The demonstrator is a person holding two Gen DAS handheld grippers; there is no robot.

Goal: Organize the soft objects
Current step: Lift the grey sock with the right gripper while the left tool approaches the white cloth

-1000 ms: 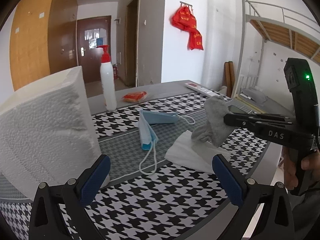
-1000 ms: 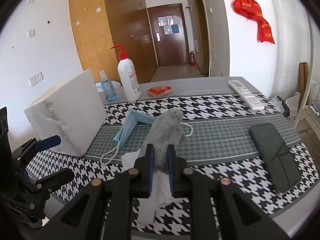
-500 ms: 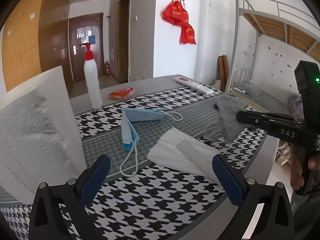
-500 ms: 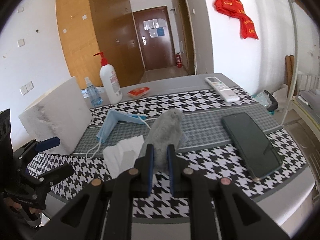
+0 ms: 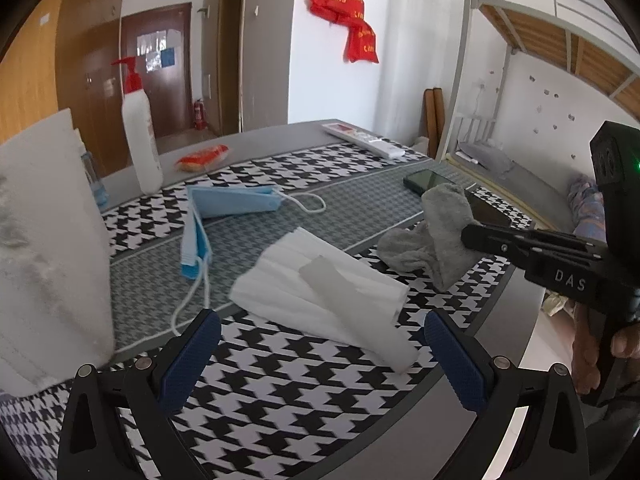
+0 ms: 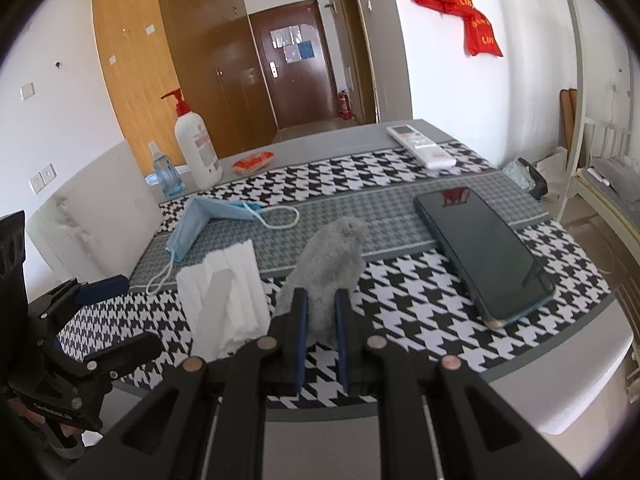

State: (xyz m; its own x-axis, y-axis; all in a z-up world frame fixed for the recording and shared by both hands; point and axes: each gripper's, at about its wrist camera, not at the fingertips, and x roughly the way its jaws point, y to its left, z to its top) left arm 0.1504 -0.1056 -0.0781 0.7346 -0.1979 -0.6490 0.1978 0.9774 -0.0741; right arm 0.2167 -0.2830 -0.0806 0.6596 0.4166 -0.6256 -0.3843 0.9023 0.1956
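My right gripper [image 6: 321, 300] is shut on a grey sock [image 6: 330, 256]; the sock's lower part rests on the houndstooth cloth [image 6: 400, 304]. In the left wrist view the sock [image 5: 434, 236] hangs from the right gripper [image 5: 466, 236] at the table's right side. My left gripper [image 5: 320, 336] is open and empty, low over the front edge, just before a white folded tissue [image 5: 328, 296]. The tissue also shows in the right wrist view [image 6: 224, 288]. Blue face masks [image 5: 224, 208] lie behind it.
A large white tissue block [image 5: 44, 240] stands at the left. A pump bottle [image 5: 140, 132], a small blue bottle [image 6: 164, 176], an orange packet [image 5: 202, 156] and a remote [image 6: 420, 146] are at the back. A dark phone [image 6: 480, 252] lies right of the sock.
My right gripper has carried the sock to the right, off the white tissue, and lowered it beside the phone. My left gripper has swung right, toward the tissue.
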